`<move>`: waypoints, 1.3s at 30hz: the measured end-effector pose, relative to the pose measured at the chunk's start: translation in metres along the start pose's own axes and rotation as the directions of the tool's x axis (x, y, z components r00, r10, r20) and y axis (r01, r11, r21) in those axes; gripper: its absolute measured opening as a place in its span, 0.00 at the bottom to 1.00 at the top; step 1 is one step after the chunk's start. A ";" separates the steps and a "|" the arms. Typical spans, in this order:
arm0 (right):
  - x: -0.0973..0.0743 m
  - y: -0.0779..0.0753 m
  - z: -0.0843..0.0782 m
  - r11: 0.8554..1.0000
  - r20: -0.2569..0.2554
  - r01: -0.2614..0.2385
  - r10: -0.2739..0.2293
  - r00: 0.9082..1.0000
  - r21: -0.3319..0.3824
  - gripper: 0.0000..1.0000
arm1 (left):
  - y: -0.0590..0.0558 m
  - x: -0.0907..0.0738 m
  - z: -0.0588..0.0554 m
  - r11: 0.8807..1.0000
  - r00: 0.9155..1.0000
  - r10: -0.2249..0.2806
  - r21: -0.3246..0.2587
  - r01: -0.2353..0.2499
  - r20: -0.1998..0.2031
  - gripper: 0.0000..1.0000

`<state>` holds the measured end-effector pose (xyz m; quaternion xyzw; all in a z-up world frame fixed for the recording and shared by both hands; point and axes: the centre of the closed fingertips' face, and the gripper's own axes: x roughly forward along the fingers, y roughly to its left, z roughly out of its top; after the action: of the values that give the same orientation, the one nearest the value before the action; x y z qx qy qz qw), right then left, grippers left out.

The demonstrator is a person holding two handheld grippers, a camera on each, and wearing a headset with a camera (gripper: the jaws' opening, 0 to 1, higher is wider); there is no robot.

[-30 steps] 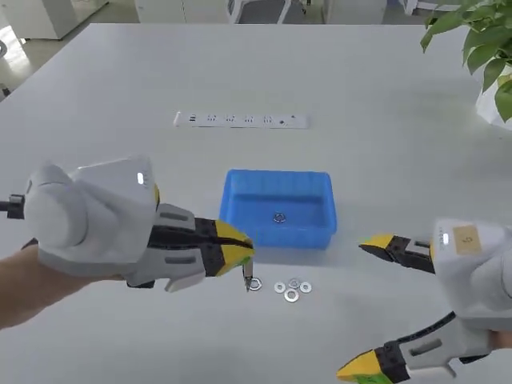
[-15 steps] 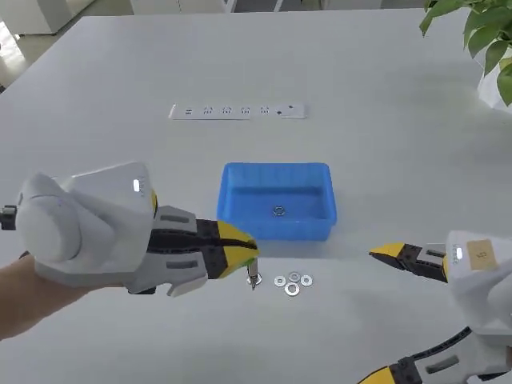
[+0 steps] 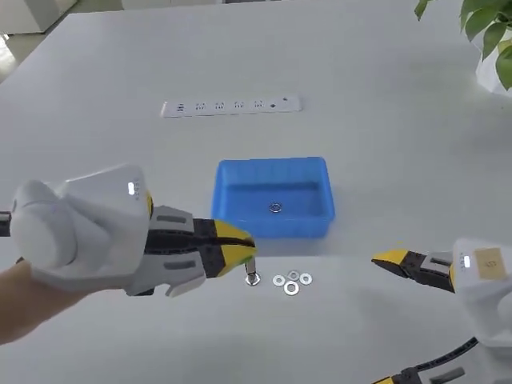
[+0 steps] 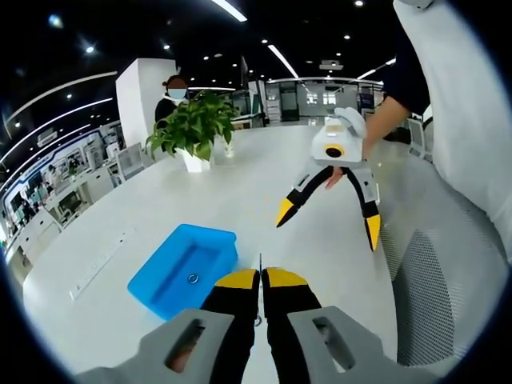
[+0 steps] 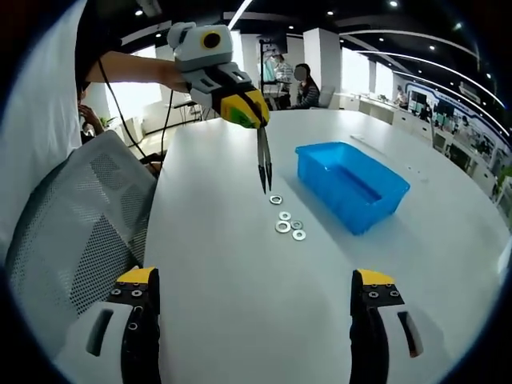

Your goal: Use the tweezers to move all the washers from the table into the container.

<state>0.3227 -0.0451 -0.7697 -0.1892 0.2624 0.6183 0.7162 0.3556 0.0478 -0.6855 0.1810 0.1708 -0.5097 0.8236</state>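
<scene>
Head view: left gripper (image 3: 242,250) lower left, fingers pressed together on tweezers (image 3: 250,270). Washers (image 3: 293,282) on bench (image 3: 400,120) lower centre; container (image 3: 274,198) just above.

Left gripper view: right gripper (image 4: 328,228) upper right, fingers spread, idle.

Right gripper view: tweezer tips just beside nearest washer (image 5: 275,199), prob. not gripped. Straddle rim, pinch lightly, lift straight.

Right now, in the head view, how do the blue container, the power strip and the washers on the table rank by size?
1. blue container, largest in area.
2. power strip, slightly longer but far thinner, and farther from the camera.
3. washers, tiny and much alike.
</scene>
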 end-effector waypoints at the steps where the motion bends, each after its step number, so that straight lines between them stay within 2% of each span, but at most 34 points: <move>1: 0.000 0.000 -0.002 1.000 -0.005 -0.003 0.003 1.000 0.002 1.00 | 0.000 0.001 0.000 1.000 1.000 -0.003 0.002 0.003 -0.001 0.05; 15: 0.006 0.004 -0.012 1.000 -0.038 -0.028 0.029 0.999 0.013 1.00 | 0.004 0.009 -0.007 1.000 1.000 -0.017 -0.002 0.017 -0.002 0.05; 23: 0.007 0.005 -0.012 0.999 -0.036 -0.034 0.035 0.999 0.029 1.00 | 0.003 0.010 -0.017 1.000 1.000 -0.016 -0.002 0.016 -0.014 0.05; 24: 0.007 0.005 -0.012 0.999 -0.036 -0.034 0.035 0.999 0.028 1.00 | 0.002 0.011 -0.016 1.000 1.000 -0.016 -0.009 0.016 -0.002 0.05; 28: 0.007 0.005 -0.012 0.999 -0.041 -0.039 0.041 0.998 0.032 1.00 | 0.002 0.010 -0.016 1.000 1.000 -0.011 -0.019 0.011 0.002 0.05; 34: 0.010 0.005 -0.006 0.999 -0.031 -0.045 0.046 0.998 0.028 0.99 | -0.002 0.010 -0.015 1.000 1.000 -0.022 -0.012 0.022 0.004 0.05; 39: 0.017 0.006 0.007 0.997 -0.012 -0.070 0.070 0.997 0.013 0.98 | -0.001 0.007 -0.018 1.000 1.000 -0.025 -0.003 0.025 -0.005 0.05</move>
<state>0.3196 -0.0271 -0.7744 -0.1793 0.2772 0.6403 0.6936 0.3562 0.0502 -0.7047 0.1790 0.1757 -0.5193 0.8169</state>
